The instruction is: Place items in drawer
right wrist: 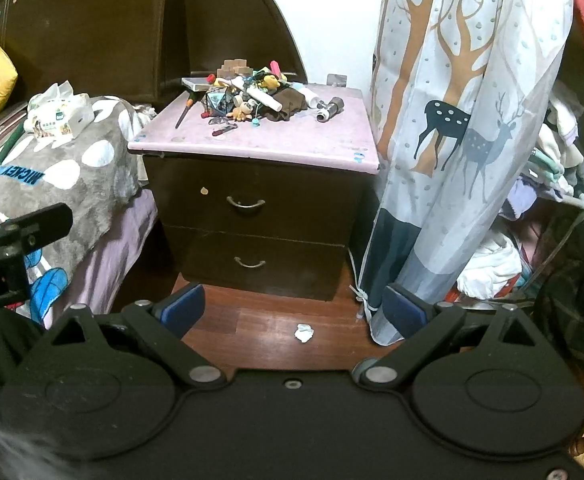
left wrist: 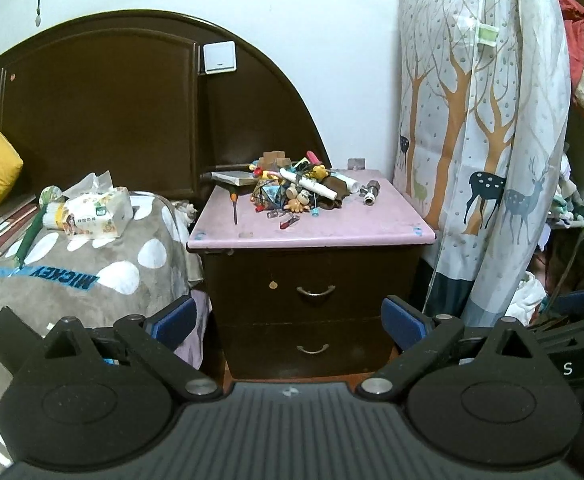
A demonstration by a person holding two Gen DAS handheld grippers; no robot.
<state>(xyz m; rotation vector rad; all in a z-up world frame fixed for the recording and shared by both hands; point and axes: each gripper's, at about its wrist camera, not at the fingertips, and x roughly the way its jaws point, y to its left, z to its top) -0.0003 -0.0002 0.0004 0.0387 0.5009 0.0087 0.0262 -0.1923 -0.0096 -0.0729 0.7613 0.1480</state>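
Well beyond both grippers' wide-open, empty blue-padded fingers, left gripper (left wrist: 288, 326) and right gripper (right wrist: 294, 308), stands the dark wooden two-drawer nightstand (left wrist: 312, 280), drawers closed, its pink top carrying a heap of small mixed items (left wrist: 302, 190).

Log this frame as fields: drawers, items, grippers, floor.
drawers: top drawer and bottom drawer of the nightstand, both shut
items: clutter pile on the pink top, none stowed yet
left gripper: open, empty, short of the nightstand
right gripper: open, empty, over the floor
floor: white scrap in front of the nightstand
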